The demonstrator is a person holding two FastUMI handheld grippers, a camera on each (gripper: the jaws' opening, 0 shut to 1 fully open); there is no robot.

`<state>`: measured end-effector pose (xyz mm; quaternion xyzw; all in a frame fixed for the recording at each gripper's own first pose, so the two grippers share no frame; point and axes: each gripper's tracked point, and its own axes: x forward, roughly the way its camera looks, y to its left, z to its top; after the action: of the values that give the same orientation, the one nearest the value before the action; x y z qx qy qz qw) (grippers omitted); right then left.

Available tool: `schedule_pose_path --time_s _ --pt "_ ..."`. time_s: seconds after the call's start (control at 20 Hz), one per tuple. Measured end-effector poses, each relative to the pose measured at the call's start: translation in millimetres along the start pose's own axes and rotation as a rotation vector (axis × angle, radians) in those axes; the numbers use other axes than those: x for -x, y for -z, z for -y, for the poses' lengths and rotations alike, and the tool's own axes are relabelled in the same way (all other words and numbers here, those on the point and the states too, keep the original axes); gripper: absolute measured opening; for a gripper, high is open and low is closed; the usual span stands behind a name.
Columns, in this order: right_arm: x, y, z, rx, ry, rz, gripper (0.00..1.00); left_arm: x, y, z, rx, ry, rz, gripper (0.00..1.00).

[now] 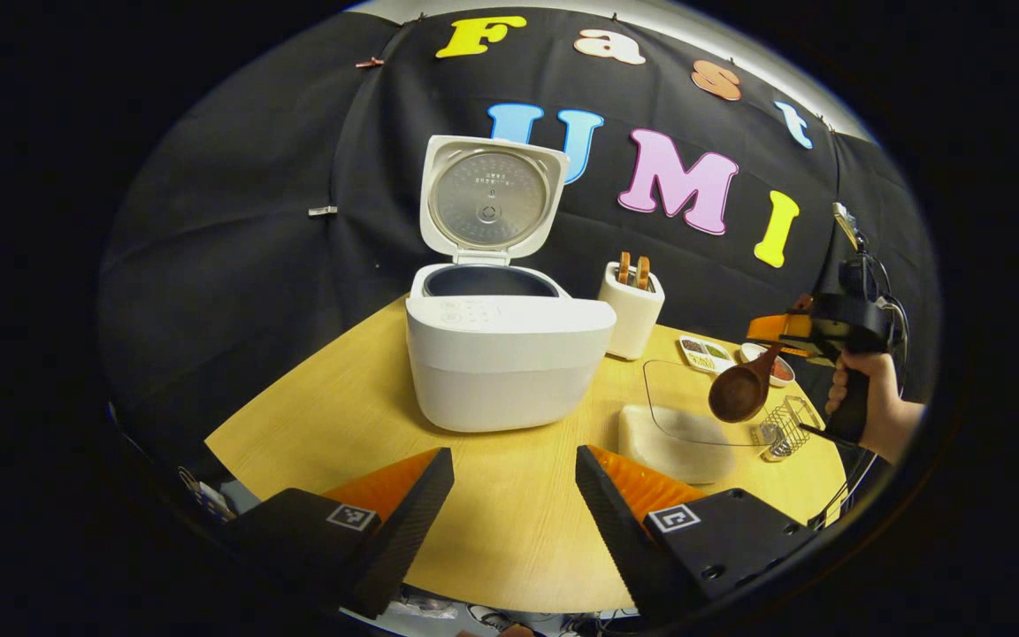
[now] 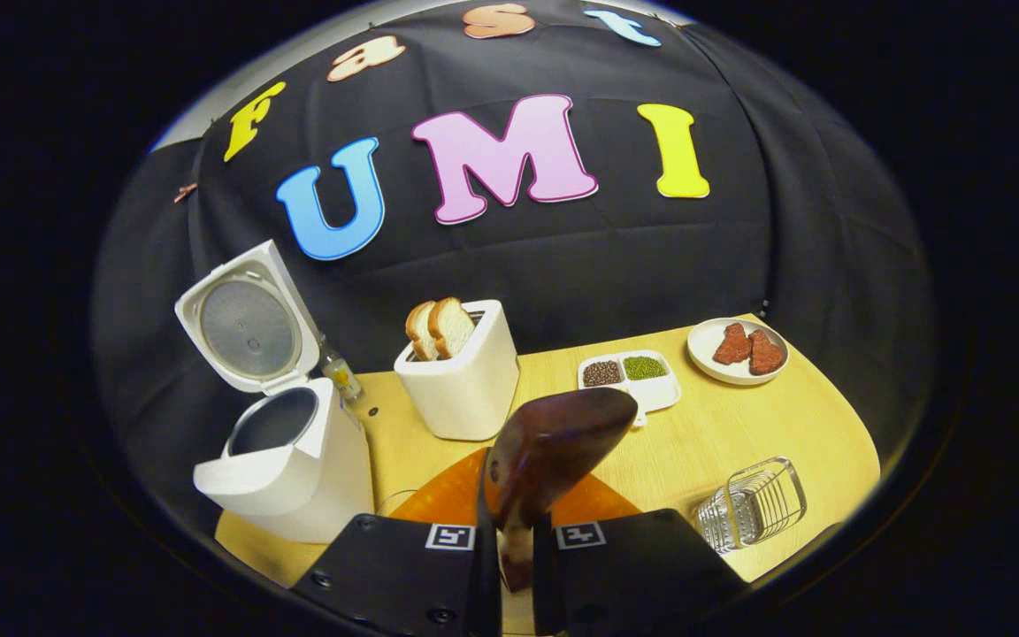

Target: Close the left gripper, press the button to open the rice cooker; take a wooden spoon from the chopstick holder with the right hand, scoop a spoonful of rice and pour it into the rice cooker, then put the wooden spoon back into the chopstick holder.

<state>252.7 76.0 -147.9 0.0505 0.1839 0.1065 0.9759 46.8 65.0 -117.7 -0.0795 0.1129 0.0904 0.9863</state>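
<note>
The white rice cooker (image 1: 509, 354) stands mid-table with its lid (image 1: 487, 199) swung up and the dark inner pot showing. My left gripper (image 1: 514, 478) is open in front of it, with nothing between its fingers. To the right, a hand (image 1: 872, 407) holds my right gripper (image 1: 792, 341), which is shut on the handle of a wooden spoon (image 1: 739, 389). The spoon bowl hangs over a clear glass container (image 1: 695, 402) with white rice (image 1: 673, 442). In the right gripper view the spoon (image 2: 554, 442) sticks up from my right gripper (image 2: 517, 531), and the cooker (image 2: 284, 460) is at the left. I cannot tell what is in the spoon.
A wire chopstick holder (image 1: 788, 425) (image 2: 753, 504) stands at the table's right edge. A white toaster (image 2: 461, 372) with bread slices stands behind. Beyond it are a divided dish of beans (image 2: 629, 376) and a plate of meat (image 2: 737, 349). A small bottle (image 2: 341, 376) stands beside the cooker.
</note>
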Motion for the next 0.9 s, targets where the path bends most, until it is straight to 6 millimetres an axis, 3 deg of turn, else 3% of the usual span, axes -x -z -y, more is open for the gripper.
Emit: schedule_pose_path --time_s 0.3,0.45,0.9 --pt "-7 47 4 0.089 0.086 -0.014 0.18 -11 11 -10 -0.016 0.048 -0.028 0.96" --pt "-3 54 -5 0.061 0.101 -0.006 0.19 -12 12 -18 -0.018 0.054 -0.034 0.96" --pt "4 81 -60 -0.186 0.041 -0.144 0.19 -11 9 -40 0.001 0.009 -0.05 0.96"
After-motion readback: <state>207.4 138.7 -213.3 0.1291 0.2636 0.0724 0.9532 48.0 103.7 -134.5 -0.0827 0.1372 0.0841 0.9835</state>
